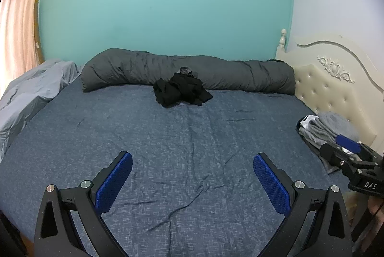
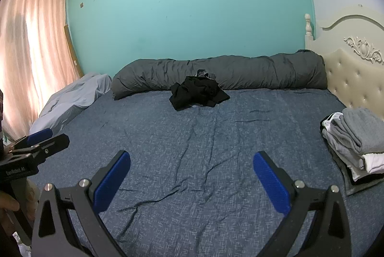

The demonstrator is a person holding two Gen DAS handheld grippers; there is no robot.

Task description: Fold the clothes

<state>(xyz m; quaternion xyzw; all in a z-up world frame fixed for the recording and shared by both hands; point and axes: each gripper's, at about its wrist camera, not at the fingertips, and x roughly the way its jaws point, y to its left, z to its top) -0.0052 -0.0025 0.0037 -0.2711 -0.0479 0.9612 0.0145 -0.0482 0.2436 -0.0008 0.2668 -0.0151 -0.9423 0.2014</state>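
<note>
The left gripper (image 1: pixel 192 162) hangs over the blue bed sheet (image 1: pixel 182 149) with its fingers wide apart and nothing in them. The right gripper (image 2: pixel 192 162) is the same, wide apart and holding nothing. A stack of folded clothes (image 2: pixel 352 137) sits at the right, by the headboard (image 2: pixel 352 79). Farther back, a crumpled pile of black clothes (image 2: pixel 198 92) lies against a rolled grey quilt (image 2: pixel 240 72).
</note>
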